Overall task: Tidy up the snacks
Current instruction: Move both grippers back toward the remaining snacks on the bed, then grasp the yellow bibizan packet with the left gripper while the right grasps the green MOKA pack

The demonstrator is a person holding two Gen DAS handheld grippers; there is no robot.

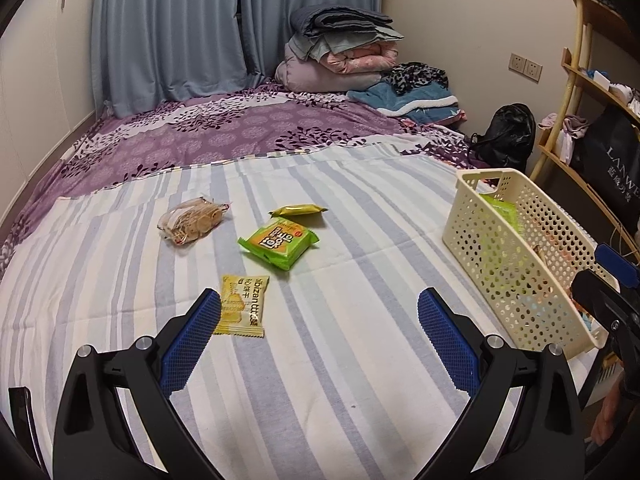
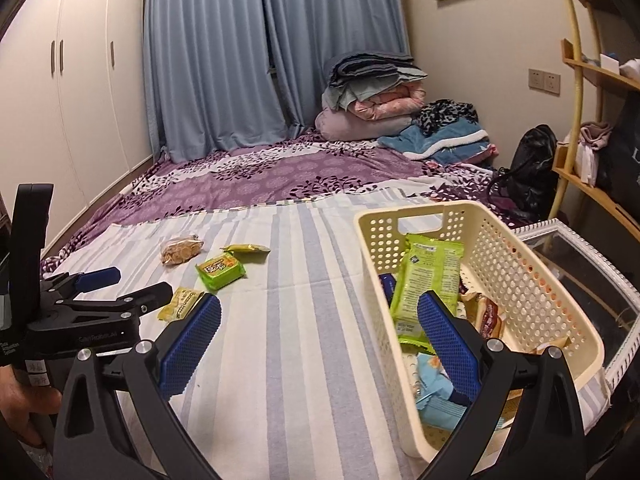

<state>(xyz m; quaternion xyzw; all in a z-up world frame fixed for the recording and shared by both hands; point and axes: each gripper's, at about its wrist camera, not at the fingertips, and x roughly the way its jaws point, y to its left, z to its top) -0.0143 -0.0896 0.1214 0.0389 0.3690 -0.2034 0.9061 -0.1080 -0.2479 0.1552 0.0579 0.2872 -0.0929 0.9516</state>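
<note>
Both hand-held grippers are spread wide and hold nothing. The left hand-held gripper [image 1: 319, 312] hovers over the striped bedsheet [image 1: 360, 360] beside a small yellow cracker packet [image 1: 243, 306]. The right hand-held gripper [image 2: 319, 314] straddles the rim of the cream perforated plastic basket [image 2: 532, 280], which holds several snacks.

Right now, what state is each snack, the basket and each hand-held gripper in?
Left hand-held gripper: open, empty.
Right hand-held gripper: open, empty.
Basket: upright, partly filled.
Yellow packet: flat on the striped sheet.
Green packet: on sheet, unpacked.
Small yellow-green bar: on sheet.
Clear cookie bag: on sheet.
</note>
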